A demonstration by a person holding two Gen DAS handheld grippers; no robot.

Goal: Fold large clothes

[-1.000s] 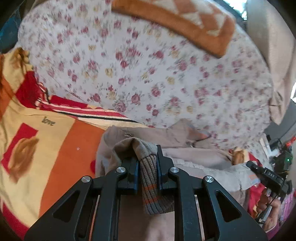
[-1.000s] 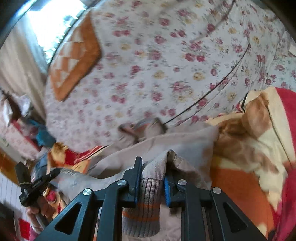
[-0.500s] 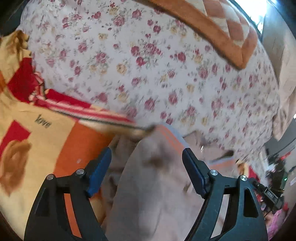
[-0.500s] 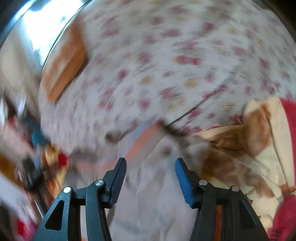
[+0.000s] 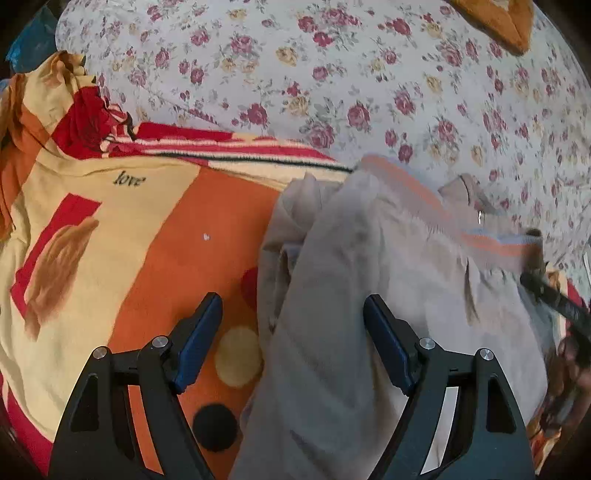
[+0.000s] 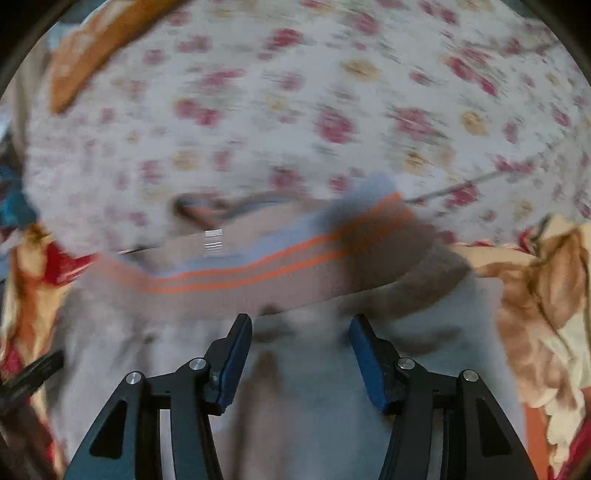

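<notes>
Both my left hand-held gripper (image 5: 291, 341) and right hand-held gripper (image 6: 300, 360) have just been opening, now released; the beige jacket (image 5: 369, 295) lies loose on the bed (image 5: 332, 74) and its fold may slump.

The bed is covered by a white cotton sheet printed with small red and yellow roses (image 5: 332, 74), stretched fairly smooth. On the sheet lies a fleecy blanket in orange, cream and red blocks (image 5: 155, 236), bearing the word "love" and a few round spots; its striped edge runs across the sheet. Spread partly over the blanket and partly over the sheet is a large beige garment with a ribbed hem striped in orange (image 5: 369, 295), its hem blurred in the right wrist view. Far up the bed rests an orange and cream patterned cloth (image 5: 498, 18).
</notes>
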